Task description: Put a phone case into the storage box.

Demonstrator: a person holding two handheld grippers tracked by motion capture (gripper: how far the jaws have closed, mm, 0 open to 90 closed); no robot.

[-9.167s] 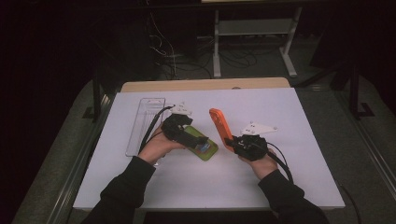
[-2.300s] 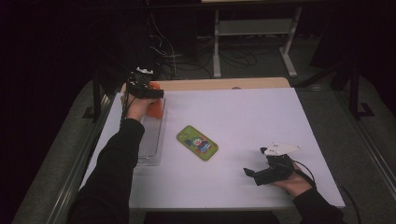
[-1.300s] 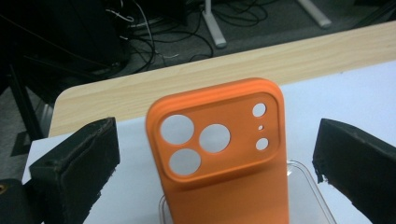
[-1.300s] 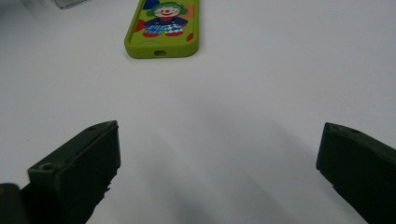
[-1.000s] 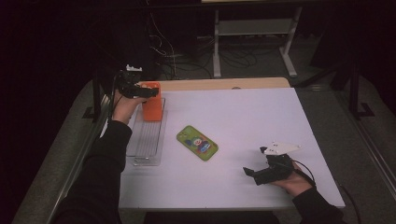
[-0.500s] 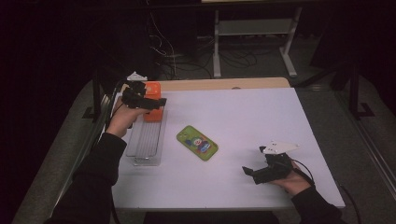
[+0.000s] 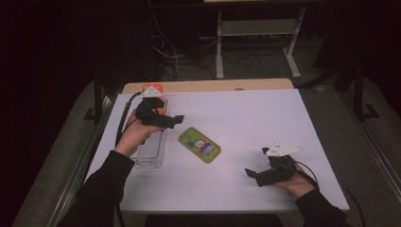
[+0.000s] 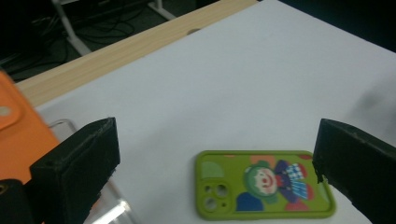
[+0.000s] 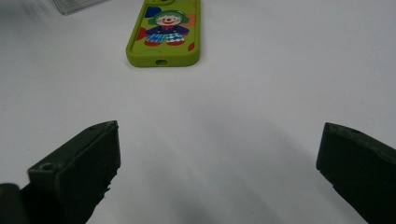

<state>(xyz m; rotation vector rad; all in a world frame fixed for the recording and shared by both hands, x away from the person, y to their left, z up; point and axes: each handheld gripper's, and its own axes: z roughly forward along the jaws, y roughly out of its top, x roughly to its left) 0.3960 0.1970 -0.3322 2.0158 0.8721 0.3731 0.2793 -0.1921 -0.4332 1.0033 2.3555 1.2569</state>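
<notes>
A green phone case [image 7: 199, 144] with a clown picture lies flat near the middle of the white table [image 7: 246, 113]. An orange phone case [image 7: 157, 101] sits at the far end of a clear tray [image 7: 147, 152] on the left. My left gripper [image 7: 176, 120] hovers open over the tray's right side, pointing toward the green case [image 8: 266, 184], with the orange case [image 8: 18, 135] at its left. Nothing is between the jaws of the left gripper [image 8: 215, 144]. My right gripper [image 7: 251, 173] rests open at the near right, and from that gripper [image 9: 219, 144] the green case [image 9: 166, 30] lies ahead.
A wooden strip [image 7: 208, 85] runs along the table's far edge. Beyond it the dark floor holds cables and a metal stand [image 7: 257, 28]. The tray's corner [image 9: 77, 4] shows at the top of the right gripper view.
My left gripper has come away from the tray's far end toward the table's middle, open and without the orange case, which stays in the tray. The right gripper has barely moved.
</notes>
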